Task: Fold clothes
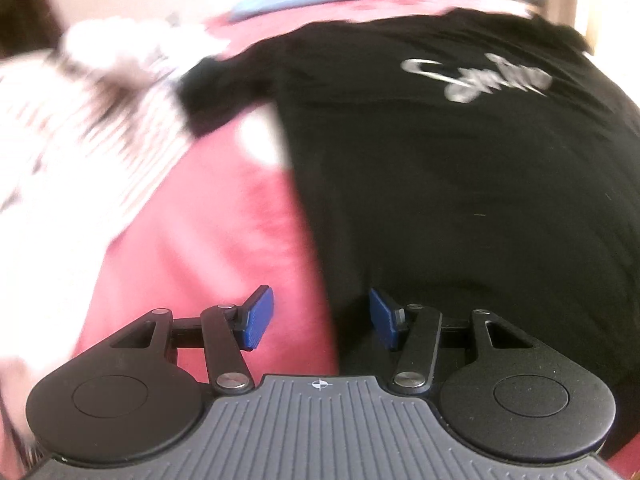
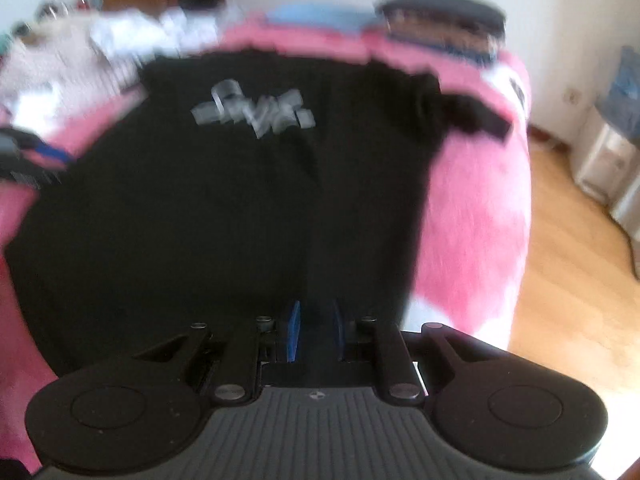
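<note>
Black cotton-like T-shirt [image 2: 224,208] | soft, light, limp, likely to sag; best gripped at near hem corners | silver script print [image 1: 476,76] on chest, 2 short sleeves out | lies flat on pink bedcover [image 1: 208,232] | left gripper [image 1: 321,318] released, nothing between | right gripper [image 2: 316,330] nearly clenched over near hem; grip unclear

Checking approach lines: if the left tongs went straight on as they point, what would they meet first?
Probably the left edge of the black shirt, where it meets the pink cover; the left tongs straddle that edge, though blur leaves depth unclear.
</note>
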